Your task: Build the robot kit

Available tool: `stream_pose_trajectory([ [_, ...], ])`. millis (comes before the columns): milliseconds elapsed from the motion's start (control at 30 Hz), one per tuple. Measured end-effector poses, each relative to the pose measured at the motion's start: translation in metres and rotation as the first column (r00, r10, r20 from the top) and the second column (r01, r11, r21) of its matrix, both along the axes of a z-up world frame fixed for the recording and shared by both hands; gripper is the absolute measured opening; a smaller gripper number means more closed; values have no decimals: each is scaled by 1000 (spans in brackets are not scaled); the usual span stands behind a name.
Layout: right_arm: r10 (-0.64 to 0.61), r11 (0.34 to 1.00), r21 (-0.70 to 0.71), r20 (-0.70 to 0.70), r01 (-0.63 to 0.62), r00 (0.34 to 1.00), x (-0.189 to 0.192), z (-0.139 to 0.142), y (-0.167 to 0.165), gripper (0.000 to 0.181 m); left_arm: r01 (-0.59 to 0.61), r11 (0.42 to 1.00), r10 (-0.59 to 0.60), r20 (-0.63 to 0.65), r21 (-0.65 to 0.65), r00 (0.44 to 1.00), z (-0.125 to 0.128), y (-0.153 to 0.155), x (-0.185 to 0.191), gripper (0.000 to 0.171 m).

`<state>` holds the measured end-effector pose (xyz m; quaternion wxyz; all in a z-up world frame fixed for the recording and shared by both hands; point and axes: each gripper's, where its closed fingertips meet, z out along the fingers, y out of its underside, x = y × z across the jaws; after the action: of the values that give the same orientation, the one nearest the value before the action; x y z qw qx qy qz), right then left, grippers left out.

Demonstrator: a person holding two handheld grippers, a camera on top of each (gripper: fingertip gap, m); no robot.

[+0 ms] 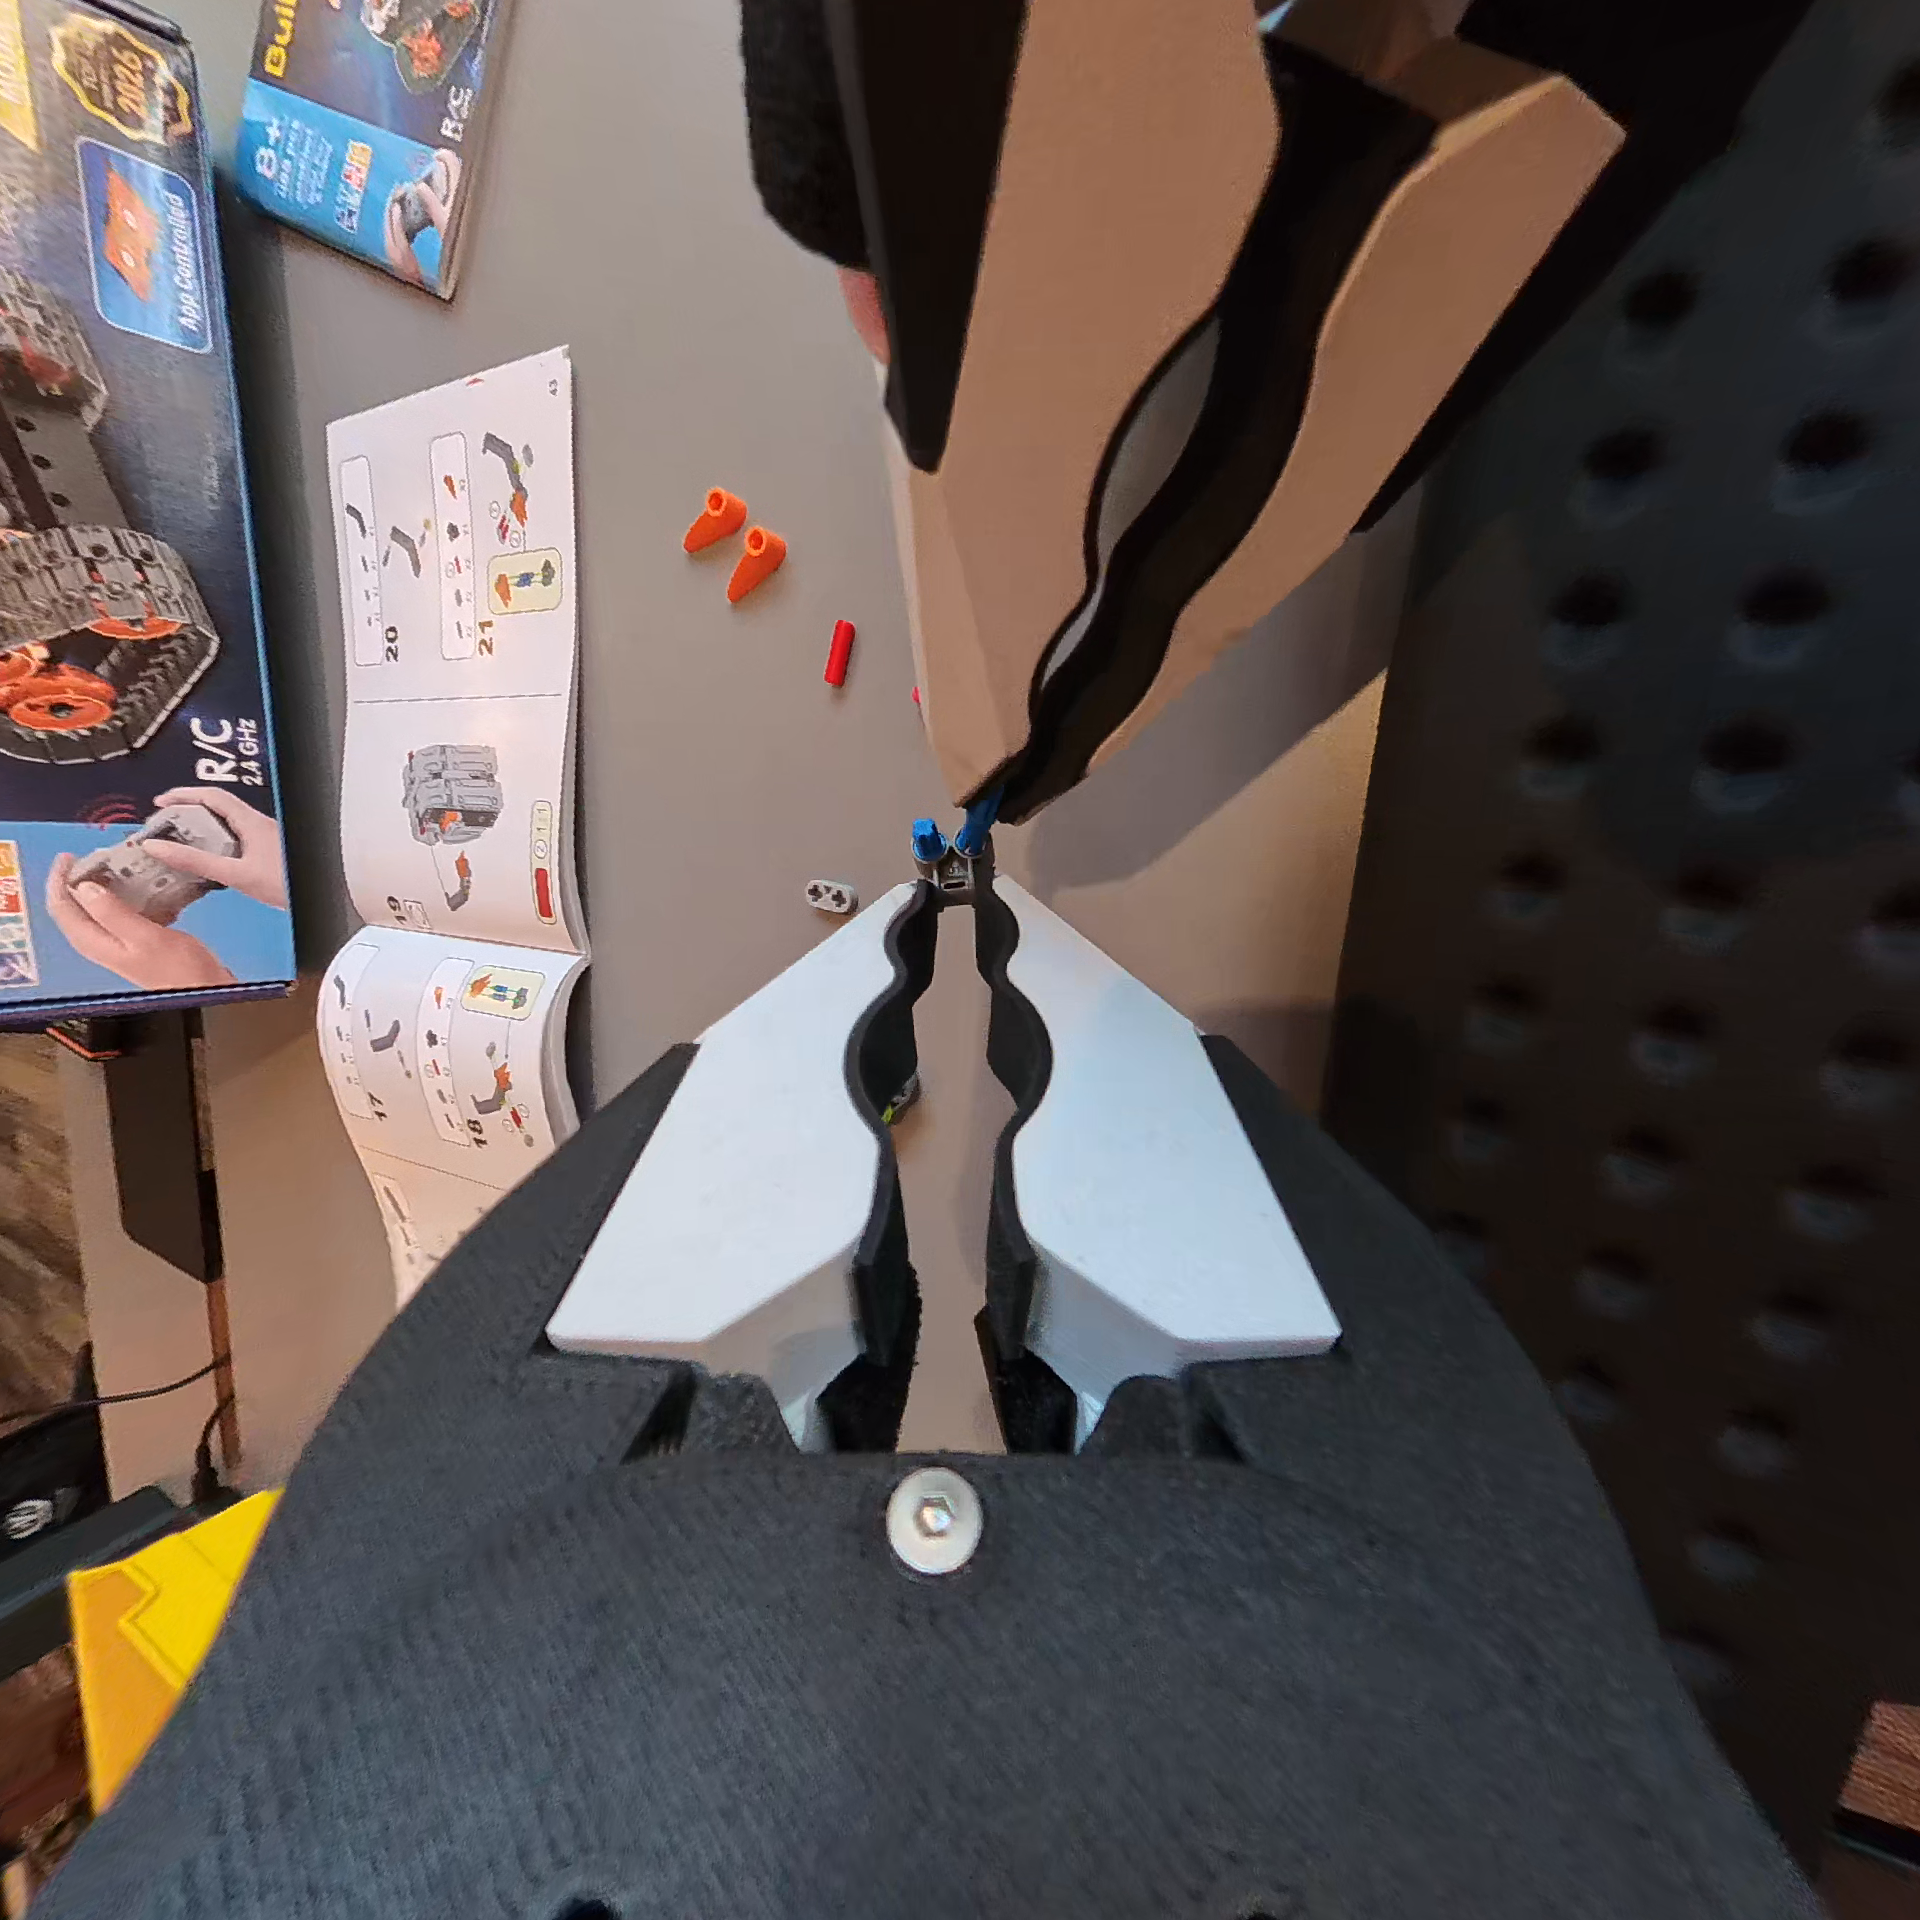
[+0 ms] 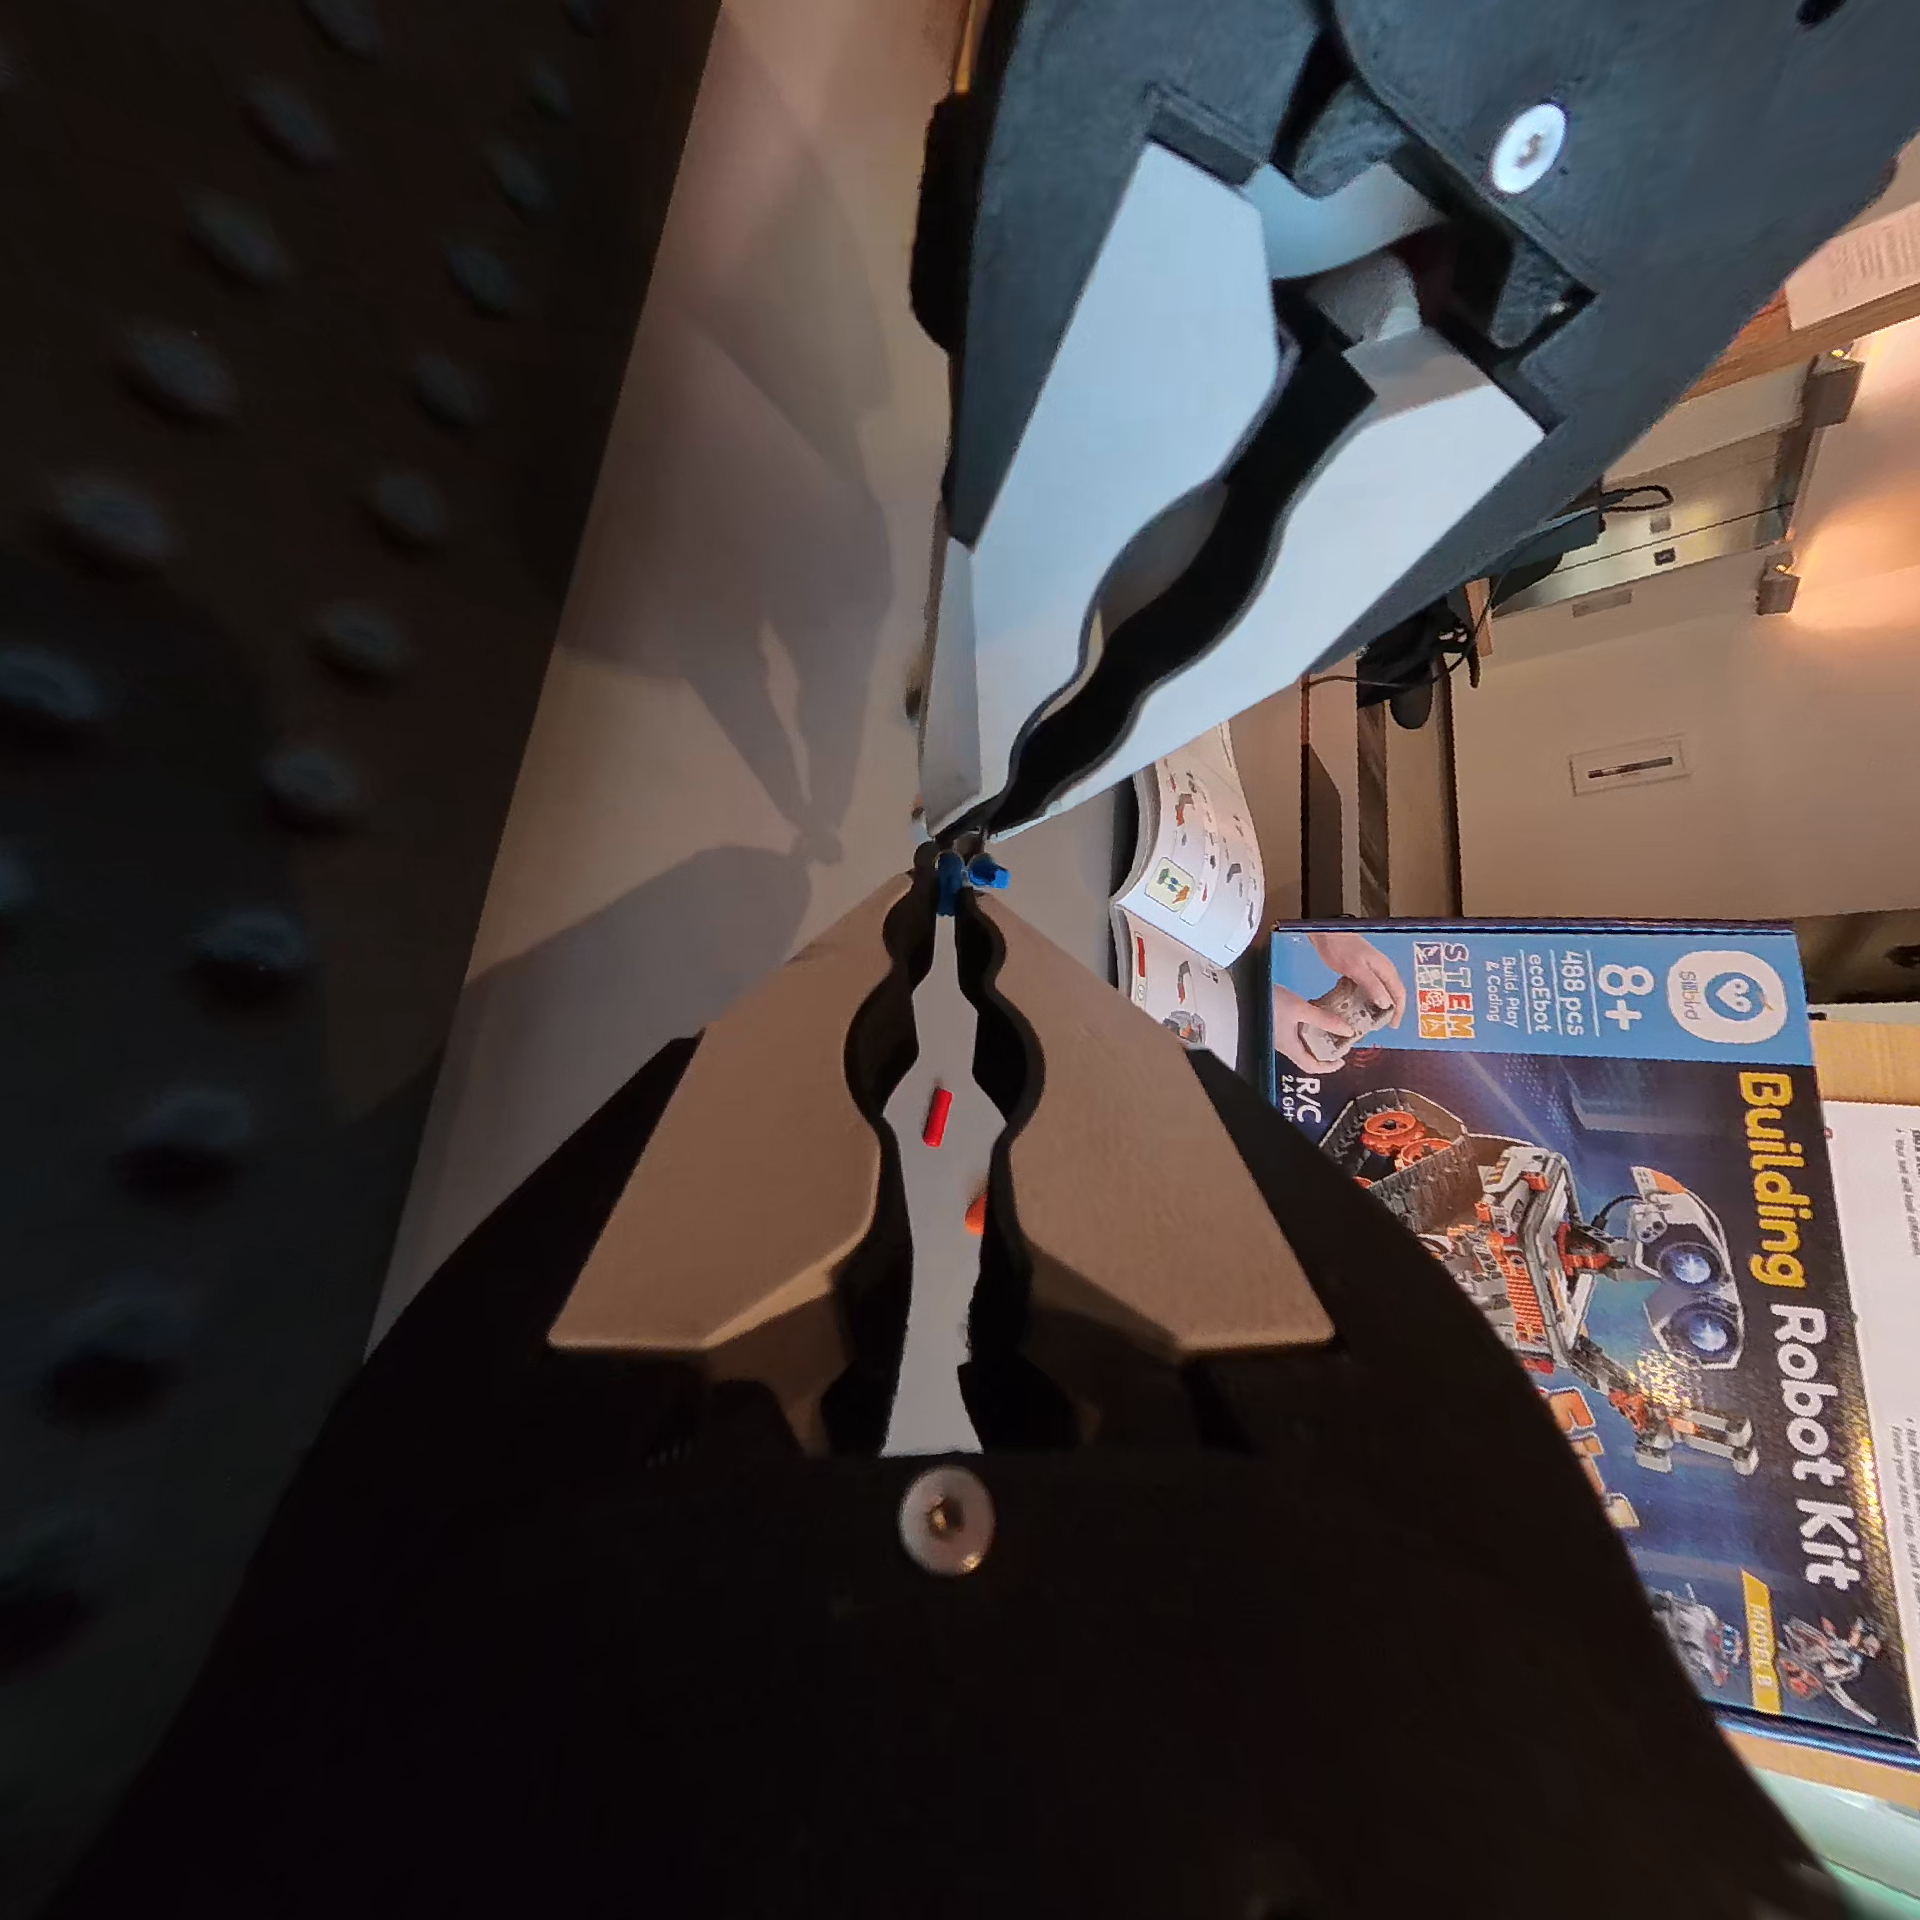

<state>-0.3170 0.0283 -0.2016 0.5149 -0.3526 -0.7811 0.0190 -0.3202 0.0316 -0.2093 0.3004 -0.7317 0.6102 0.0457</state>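
My left gripper (image 1: 954, 896) is shut on a small grey connector piece (image 1: 954, 873), held above the grey table (image 1: 727, 312). One blue pin (image 1: 923, 837) stands in that piece. My right gripper (image 1: 994, 812) comes in from above, shut on a second blue pin (image 1: 977, 828) whose end touches the grey piece. In the right wrist view my right gripper (image 2: 945, 896) pinches the blue pin (image 2: 945, 889), the left gripper (image 2: 961, 831) meets it from above, and the other blue pin (image 2: 992, 875) sticks out sideways.
Two orange cone pieces (image 1: 715, 520) (image 1: 758, 561), a red pin (image 1: 840, 652) and a small grey link (image 1: 831, 896) lie on the table. An open instruction booklet (image 1: 457, 665) and two toy kit boxes (image 1: 114, 520) (image 1: 364, 125) lie left. A black perforated panel (image 1: 1662, 727) stands right. Less than 4 cm separates the two grippers' tips. Between my left fingertips and the small grey link (image 1: 831, 896) there is roughly 8 centimetres.
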Motion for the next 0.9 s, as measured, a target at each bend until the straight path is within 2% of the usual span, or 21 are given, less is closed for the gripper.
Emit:
stream_pose_trajectory([
  [467, 9, 1000, 21, 57, -11, 998, 3, -8, 1, 4, 2, 999, -4, -39, -36, 999, -7, 3, 4, 6],
  [900, 52, 993, -110, 78, -43, 996, 8, -15, -4, 3, 93, 996, -95, -127, -14, 987, -10, -1, 10, 6],
])
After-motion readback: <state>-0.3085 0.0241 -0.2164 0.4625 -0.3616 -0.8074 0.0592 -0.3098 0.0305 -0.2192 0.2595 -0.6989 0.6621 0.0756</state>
